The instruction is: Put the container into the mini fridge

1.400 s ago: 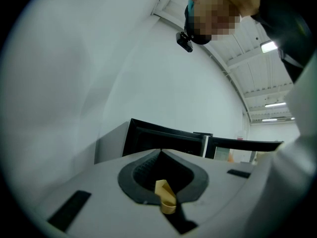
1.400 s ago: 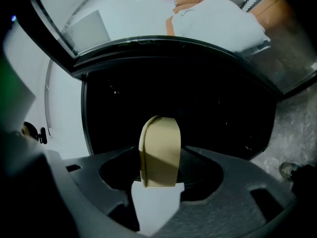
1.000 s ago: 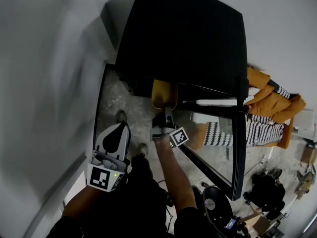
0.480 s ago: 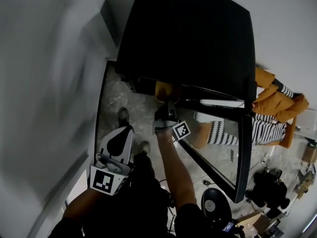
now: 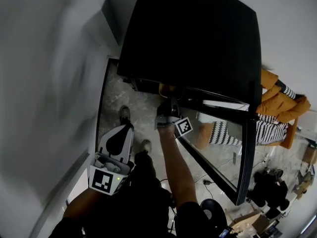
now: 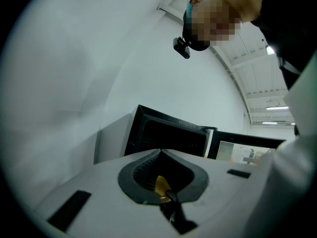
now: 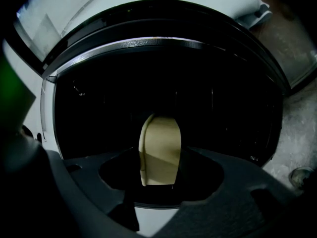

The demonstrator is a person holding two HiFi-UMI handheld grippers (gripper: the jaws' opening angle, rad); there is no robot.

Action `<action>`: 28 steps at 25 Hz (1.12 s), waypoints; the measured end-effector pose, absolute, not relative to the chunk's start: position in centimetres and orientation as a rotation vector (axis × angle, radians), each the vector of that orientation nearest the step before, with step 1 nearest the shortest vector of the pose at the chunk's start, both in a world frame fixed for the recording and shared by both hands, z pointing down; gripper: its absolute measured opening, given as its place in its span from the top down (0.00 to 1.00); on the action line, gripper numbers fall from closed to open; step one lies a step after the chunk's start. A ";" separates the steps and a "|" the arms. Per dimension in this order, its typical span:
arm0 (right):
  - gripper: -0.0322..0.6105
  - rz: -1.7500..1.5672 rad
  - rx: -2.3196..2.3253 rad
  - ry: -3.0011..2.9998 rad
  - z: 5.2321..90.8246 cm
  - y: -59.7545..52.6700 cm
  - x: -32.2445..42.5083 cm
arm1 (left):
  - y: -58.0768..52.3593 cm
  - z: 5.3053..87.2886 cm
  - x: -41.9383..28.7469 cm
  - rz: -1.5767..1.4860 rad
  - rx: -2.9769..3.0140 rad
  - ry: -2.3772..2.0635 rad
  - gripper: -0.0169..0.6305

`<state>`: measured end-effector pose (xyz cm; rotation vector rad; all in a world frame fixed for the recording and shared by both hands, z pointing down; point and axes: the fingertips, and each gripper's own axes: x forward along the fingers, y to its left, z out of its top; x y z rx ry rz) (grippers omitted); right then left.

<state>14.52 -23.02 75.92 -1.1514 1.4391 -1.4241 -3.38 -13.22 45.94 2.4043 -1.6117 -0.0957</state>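
The black mini fridge (image 5: 188,38) is right in front of the right gripper (image 5: 168,105). Its dark inside fills that gripper's view. The fridge door (image 5: 249,148) hangs open on that gripper's right side. The left gripper (image 5: 125,131) is low and well behind the right one, with its jaws together and nothing in them. The right gripper is squeezing the tan container (image 7: 159,150). The container sticks out ahead of the jaws, just at the fridge's mouth, and is not set down yet. I think it could bump the rim or something inside, because it is so dark in there. It might also slip, since only its near end looks pinched.
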 end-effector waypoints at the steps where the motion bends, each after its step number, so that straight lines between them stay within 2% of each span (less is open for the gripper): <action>1: 0.61 -1.425 -1.153 1.438 76.0 -23.2 14.6 | -13.3 46.0 -3.4 -0.096 2.402 -1.613 0.97; 28: 0.61 -1.447 -1.198 1.442 76.8 -27.8 14.8 | -14.7 46.9 -4.1 -0.098 2.364 -1.613 0.97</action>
